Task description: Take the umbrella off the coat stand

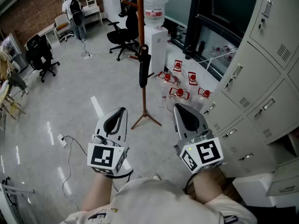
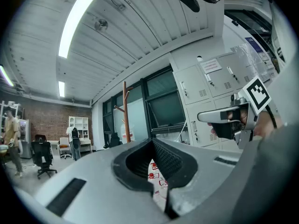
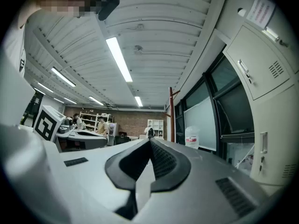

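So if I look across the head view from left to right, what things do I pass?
black office chair → left gripper → umbrella → right gripper → grey lockers

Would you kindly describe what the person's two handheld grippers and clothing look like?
Both the left gripper and the right gripper are pale grey, tapering shells with black ribbed pads. Each carries a white cube printed with black square markers. The person wears a white top.
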Available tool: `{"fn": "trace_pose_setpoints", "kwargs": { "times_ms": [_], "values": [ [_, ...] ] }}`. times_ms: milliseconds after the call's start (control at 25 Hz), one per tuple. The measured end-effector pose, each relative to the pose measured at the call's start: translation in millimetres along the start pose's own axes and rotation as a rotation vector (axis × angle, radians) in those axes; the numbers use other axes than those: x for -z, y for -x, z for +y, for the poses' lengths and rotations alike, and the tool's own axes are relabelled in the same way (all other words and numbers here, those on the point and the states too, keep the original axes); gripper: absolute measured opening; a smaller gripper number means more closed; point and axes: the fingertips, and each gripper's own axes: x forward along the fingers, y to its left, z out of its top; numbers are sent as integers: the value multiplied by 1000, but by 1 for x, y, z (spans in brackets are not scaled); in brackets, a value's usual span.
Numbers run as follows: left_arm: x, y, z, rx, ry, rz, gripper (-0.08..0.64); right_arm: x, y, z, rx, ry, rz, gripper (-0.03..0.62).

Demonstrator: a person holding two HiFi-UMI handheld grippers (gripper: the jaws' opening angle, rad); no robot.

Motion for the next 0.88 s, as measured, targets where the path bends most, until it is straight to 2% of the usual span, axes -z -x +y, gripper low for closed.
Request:
{"fn": "trace_pose_setpoints", "kwargs": {
  "times_ms": [320,880],
  "values": [
    [2,-6,-2,4,-2,2,8,1,-2,-8,5,-23,-13,8],
    [7,-14,-9,-21,-9,21,8,14,-4,-17,-35,5,22,8]
  ]
}}
